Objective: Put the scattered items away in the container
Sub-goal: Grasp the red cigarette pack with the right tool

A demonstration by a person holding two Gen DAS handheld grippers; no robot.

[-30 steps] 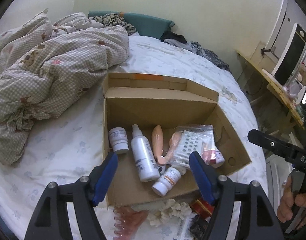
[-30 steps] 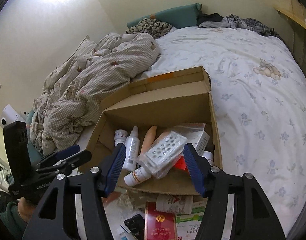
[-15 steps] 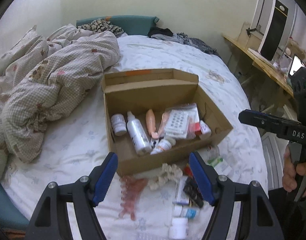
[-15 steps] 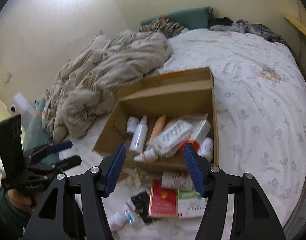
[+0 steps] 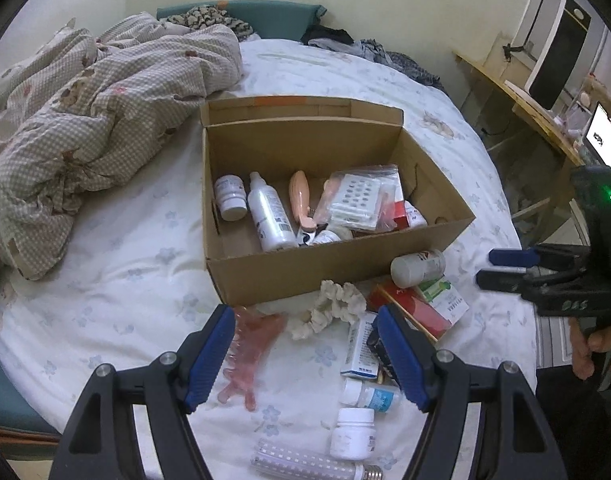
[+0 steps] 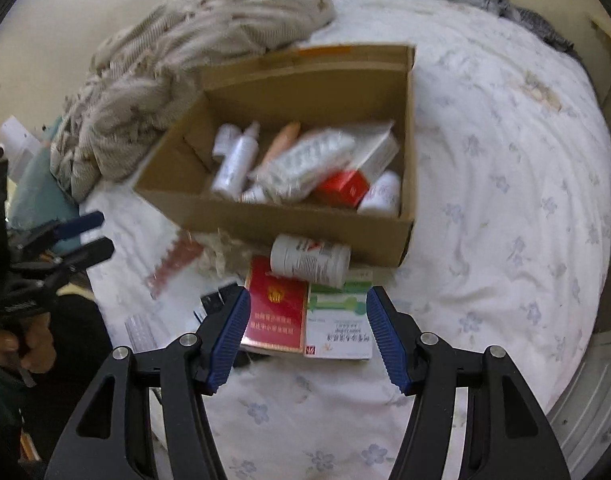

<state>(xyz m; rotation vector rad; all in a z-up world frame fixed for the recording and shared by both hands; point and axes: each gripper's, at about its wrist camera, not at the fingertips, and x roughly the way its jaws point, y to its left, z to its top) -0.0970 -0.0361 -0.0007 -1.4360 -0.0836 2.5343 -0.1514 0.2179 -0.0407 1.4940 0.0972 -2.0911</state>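
Note:
An open cardboard box [image 5: 305, 272] [image 6: 289, 228] sits on the bed and holds bottles, a pill sheet in a bag and small boxes. Loose items lie on the sheet in front of it: a pink hair claw [image 5: 251, 344], a white scrunchie [image 5: 337, 304], a white bottle [image 5: 417, 268] [image 6: 309, 260], a red booklet [image 6: 275, 308], a green-white box [image 6: 339, 324], small bottles [image 5: 353, 432] and an LED bulb [image 5: 313, 464]. My left gripper [image 5: 305, 356] is open and empty above the claw and scrunchie. My right gripper [image 6: 308, 340] is open and empty over the booklet and green-white box.
A rumpled checked duvet [image 5: 85, 120] lies left of the box. A wooden desk [image 5: 537, 108] with a monitor stands at the right, past the bed edge. The right gripper shows in the left wrist view [image 5: 505, 268], and the left gripper in the right wrist view [image 6: 85, 236].
Both grippers have pulled back from over the box towards the near edge of the bed, so the loose items in front of the box now show. Both stay open and empty.

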